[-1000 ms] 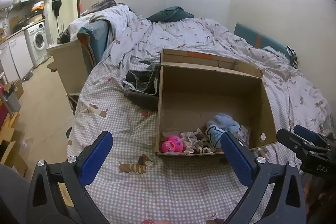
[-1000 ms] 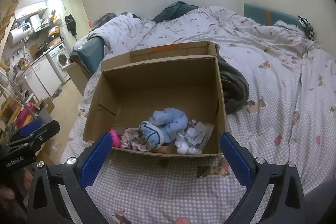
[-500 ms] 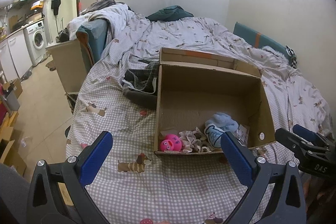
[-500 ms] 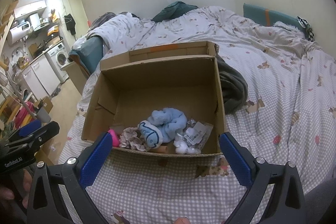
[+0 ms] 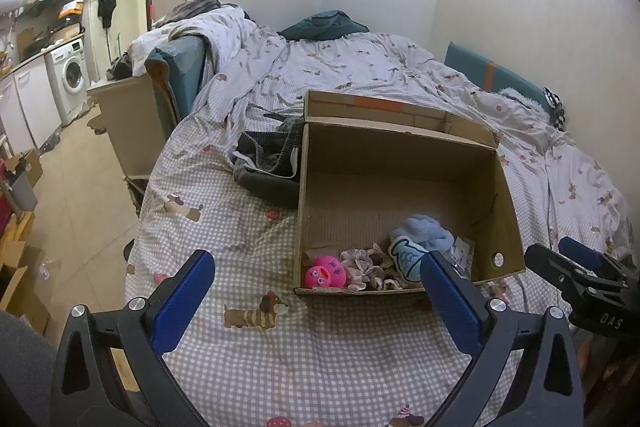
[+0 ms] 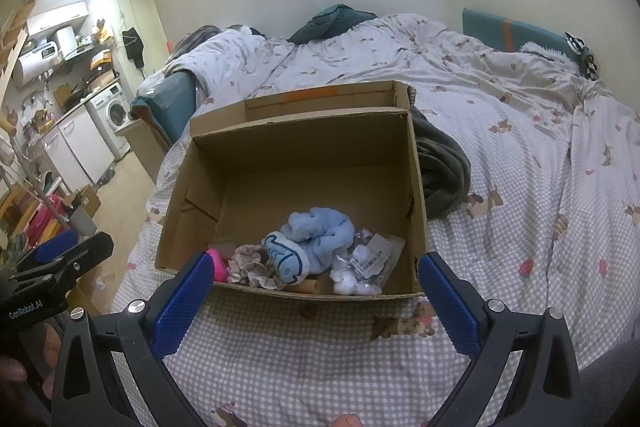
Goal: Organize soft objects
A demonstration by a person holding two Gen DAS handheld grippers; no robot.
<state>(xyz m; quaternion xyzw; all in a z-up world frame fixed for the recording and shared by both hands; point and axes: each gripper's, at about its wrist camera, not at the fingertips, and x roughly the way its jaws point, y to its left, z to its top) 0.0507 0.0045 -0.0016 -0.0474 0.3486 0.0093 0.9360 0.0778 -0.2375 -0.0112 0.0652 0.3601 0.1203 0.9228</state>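
Note:
An open cardboard box (image 5: 400,155) (image 6: 304,139) lies on the bed. Along its near wall lie a pink ball toy (image 5: 325,271) (image 6: 218,265), a crumpled beige cloth (image 5: 370,265) (image 6: 250,265), a light blue plush (image 5: 420,241) (image 6: 316,241) and a clear plastic packet (image 6: 370,259). My left gripper (image 5: 316,291) is open and empty, held above the checked sheet in front of the box. My right gripper (image 6: 312,291) is open and empty, just before the box's near edge. Each gripper shows at the edge of the other's view.
A dark grey garment (image 5: 268,163) (image 6: 444,167) lies against the box's side. The bed (image 5: 280,347) has a rumpled duvet and a teal pillow (image 5: 492,77) by the wall. A wooden cabinet (image 5: 124,123), washing machine (image 5: 72,75) and floor boxes stand left.
Both grippers have drawn back slightly from the box. Nothing in the box has moved.

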